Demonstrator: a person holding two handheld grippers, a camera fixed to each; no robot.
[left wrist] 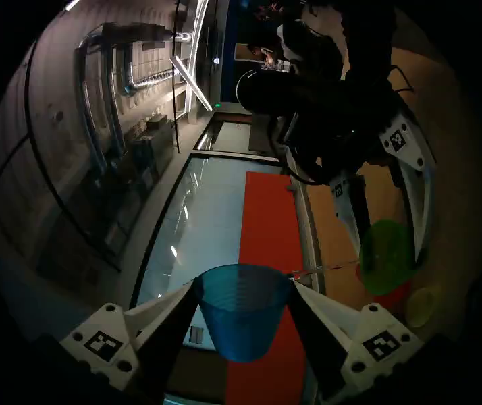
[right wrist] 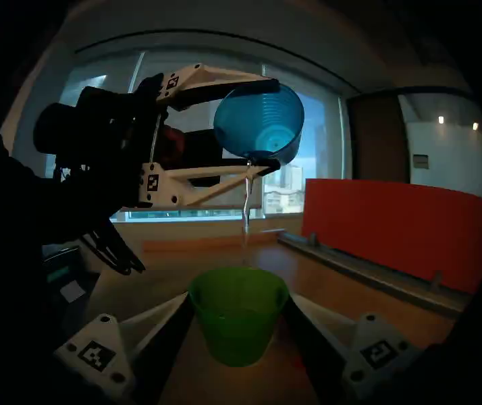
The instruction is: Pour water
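My left gripper is shut on a blue plastic cup, held tipped on its side. In the right gripper view that blue cup hangs high between the left gripper's white fingers, its mouth tilted down. A thin stream of water falls from its rim into the green cup below. My right gripper is shut on this green cup, upright above the wooden table. In the left gripper view the green cup shows between the right gripper's fingers.
An orange panel runs along the table's far right side with a metal rail at its foot. Large windows stand behind. A yellow cup and something orange lie near the green cup on the table.
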